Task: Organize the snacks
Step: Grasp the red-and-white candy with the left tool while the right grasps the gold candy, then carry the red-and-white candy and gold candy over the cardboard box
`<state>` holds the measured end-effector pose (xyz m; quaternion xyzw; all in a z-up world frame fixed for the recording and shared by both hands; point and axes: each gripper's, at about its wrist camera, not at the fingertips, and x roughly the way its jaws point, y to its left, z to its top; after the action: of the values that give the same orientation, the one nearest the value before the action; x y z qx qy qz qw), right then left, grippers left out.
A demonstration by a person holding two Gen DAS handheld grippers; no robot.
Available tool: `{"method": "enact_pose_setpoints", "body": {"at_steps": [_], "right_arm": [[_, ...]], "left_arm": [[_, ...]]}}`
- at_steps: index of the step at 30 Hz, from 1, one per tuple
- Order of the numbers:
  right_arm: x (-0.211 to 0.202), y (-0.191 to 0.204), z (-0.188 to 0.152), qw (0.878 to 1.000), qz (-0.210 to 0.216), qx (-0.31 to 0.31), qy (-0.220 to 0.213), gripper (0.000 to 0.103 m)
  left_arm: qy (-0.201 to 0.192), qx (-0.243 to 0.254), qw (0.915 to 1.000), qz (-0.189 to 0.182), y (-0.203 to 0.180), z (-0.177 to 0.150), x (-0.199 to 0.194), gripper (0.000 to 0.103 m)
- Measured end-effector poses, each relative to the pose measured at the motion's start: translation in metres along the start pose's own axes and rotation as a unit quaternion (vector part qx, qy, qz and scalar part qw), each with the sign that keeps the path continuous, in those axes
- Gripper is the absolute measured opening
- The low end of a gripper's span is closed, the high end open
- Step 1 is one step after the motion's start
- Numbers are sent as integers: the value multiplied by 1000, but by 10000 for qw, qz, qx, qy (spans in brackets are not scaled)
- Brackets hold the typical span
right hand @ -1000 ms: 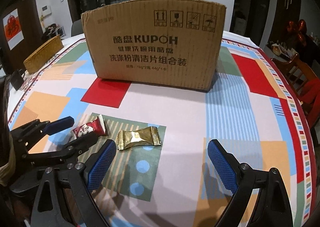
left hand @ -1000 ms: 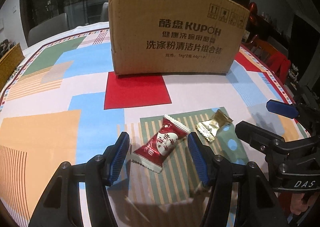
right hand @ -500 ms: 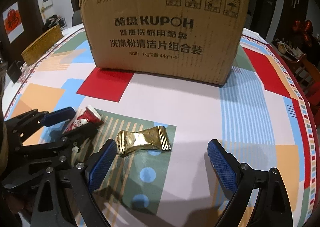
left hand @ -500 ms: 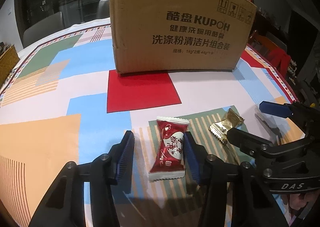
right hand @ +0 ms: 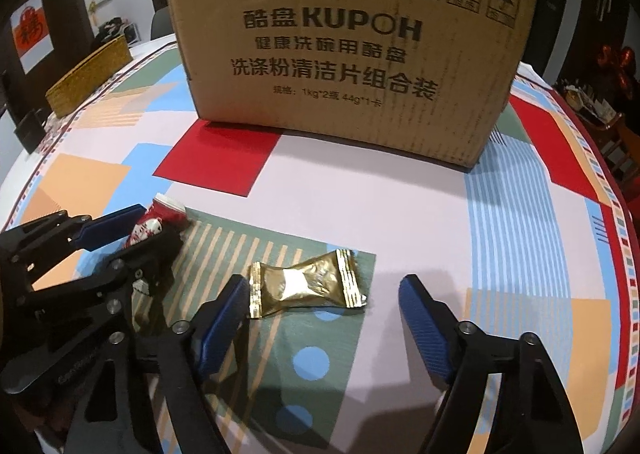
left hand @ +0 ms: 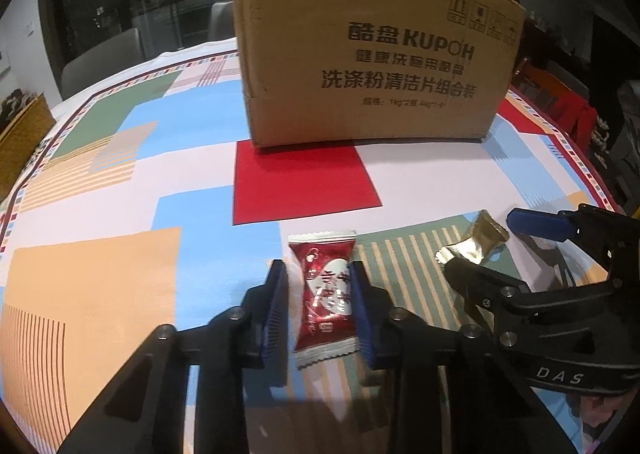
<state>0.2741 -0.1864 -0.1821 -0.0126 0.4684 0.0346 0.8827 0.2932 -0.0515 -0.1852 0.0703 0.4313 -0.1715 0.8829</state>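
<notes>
A red-wrapped candy (left hand: pixel 324 294) lies lengthwise between the blue pads of my left gripper (left hand: pixel 320 270). Its jaws are closing, and both pads touch the wrapper's sides. In the right wrist view the same candy (right hand: pixel 162 213) pokes out between the left gripper's (right hand: pixel 148 230) fingers. A gold-wrapped candy (right hand: pixel 304 286) lies flat on the green striped patch between the fingers of my right gripper (right hand: pixel 324 286). Those jaws are closing too: the left pad is at the wrapper's end and the right pad stands clear of it. The left wrist view has the gold candy (left hand: pixel 480 240) inside the right gripper (left hand: pixel 484 244).
A tall cardboard box (right hand: pixel 352 53) with printed lettering stands behind the candies on the patterned tablecloth (right hand: pixel 360 189). A woven yellow-brown box (right hand: pixel 88 81) sits at the table's far left edge. Chairs and dark furniture surround the round table.
The left jaws have narrowed onto the red candy, which turned from slanted to lengthwise. The right gripper moved forward around the gold candy, and its jaws came closer together.
</notes>
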Motion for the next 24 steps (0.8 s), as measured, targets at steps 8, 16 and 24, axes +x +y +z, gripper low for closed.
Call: {"method": "enact_pose_setpoints", "body": {"at_steps": [8,16,24], "right_arm": [[-3,3,3,9999,66,38,-87,39],[-7,-5,4,9994,244,212,-132,25],[-24,-4,8,9988,258,226,-336,23]], "left_arm": [[23,-166,9998,82,2,-1,-1,22],[71,-270,9996,37,1,-4,-5,22],[-37,-341,9994,-15,0,0,-18,22]]}}
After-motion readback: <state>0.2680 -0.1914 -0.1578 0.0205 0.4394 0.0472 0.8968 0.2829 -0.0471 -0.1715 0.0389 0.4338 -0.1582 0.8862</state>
